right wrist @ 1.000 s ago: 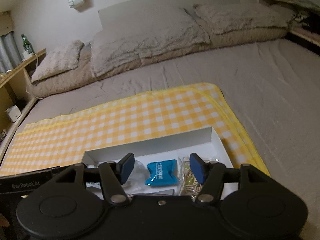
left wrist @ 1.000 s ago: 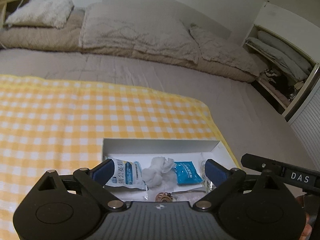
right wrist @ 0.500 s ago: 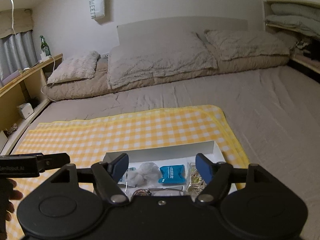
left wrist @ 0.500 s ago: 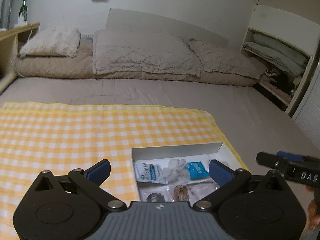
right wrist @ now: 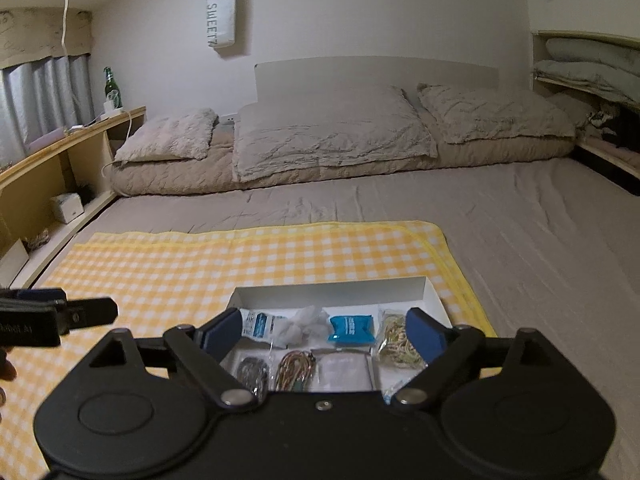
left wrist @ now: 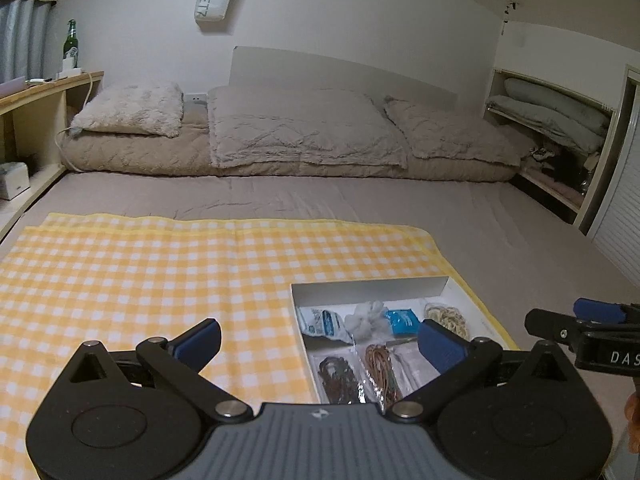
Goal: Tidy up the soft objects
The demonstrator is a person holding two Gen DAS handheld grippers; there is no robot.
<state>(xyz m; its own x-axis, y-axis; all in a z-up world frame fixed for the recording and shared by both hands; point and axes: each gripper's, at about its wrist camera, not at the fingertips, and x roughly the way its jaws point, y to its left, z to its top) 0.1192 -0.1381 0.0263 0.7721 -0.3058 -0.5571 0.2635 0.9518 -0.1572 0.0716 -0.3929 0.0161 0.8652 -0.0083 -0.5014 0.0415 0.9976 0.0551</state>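
A: On the bed, what lies nearest the cameras?

B: A yellow checked cloth (right wrist: 248,264) spread over the grey sheet (right wrist: 540,232). A shallow white box (right wrist: 332,290) sits on the cloth's right part.

A: And the grippers?

B: The left gripper (left wrist: 318,338) is held above the cloth with its jaws spread wide and nothing between them; the box lies under its right finger. The right gripper (right wrist: 324,330) is also wide open and empty, with the box framed between its fingers, below them.

A: What is in the box?

B: A white-and-blue packet (right wrist: 262,326) at the left, a white wad (right wrist: 302,324) just beside it, a blue sachet (right wrist: 352,330), and a bag of rubber bands (right wrist: 396,340) at the right. The nearer row holds bagged dark and coloured bands, partly hidden.

A: Farther off?

B: Beige pillows (right wrist: 332,132) against the headboard, a wooden shelf (right wrist: 60,152) with a green bottle (right wrist: 112,90) at the left, and a "SWEET" bag (right wrist: 220,16) on the wall.
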